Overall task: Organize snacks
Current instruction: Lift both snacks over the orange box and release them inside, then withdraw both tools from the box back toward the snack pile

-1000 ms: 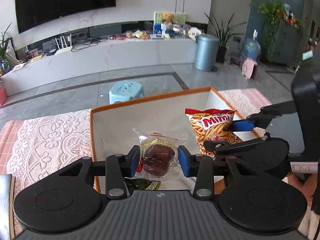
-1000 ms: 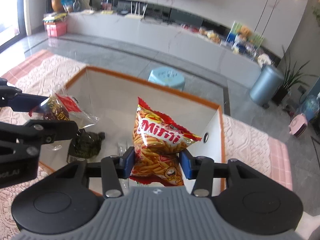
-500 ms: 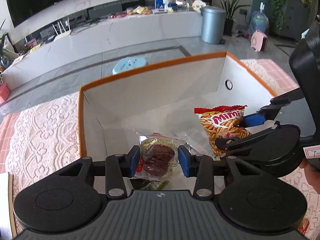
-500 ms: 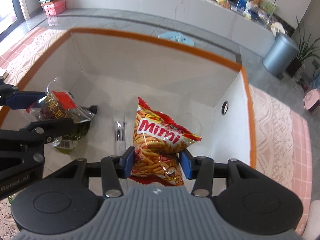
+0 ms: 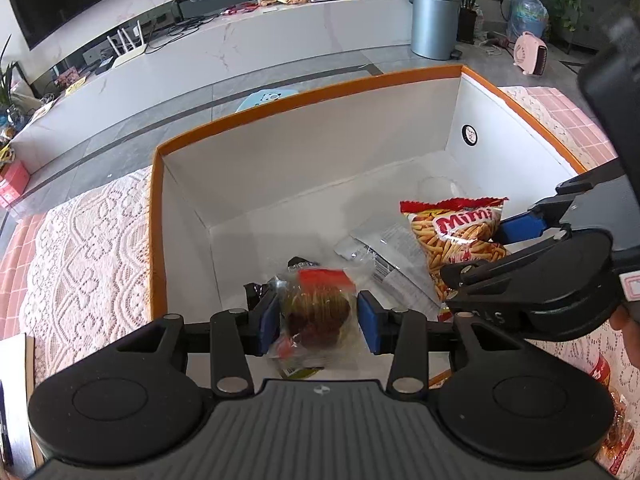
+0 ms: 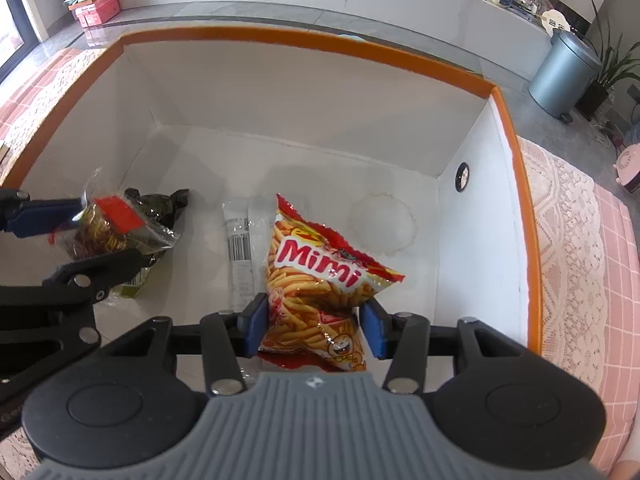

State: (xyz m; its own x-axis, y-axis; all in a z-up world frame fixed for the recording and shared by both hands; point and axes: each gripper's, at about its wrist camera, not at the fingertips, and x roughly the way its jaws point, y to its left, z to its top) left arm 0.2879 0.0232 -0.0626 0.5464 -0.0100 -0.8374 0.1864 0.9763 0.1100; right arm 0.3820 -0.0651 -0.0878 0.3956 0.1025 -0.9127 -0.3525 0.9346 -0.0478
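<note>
Orange-rimmed box (image 6: 516, 160) already surrounds both loads, so, holding low over its white floor, the left gripper (image 5: 318, 316) fingers should release the clear-wrapped cake (image 5: 316, 312) at lower centre, while the right gripper (image 6: 312, 322) fingers, clamped on the Mimi bag (image 6: 320, 280), open gently.
</note>
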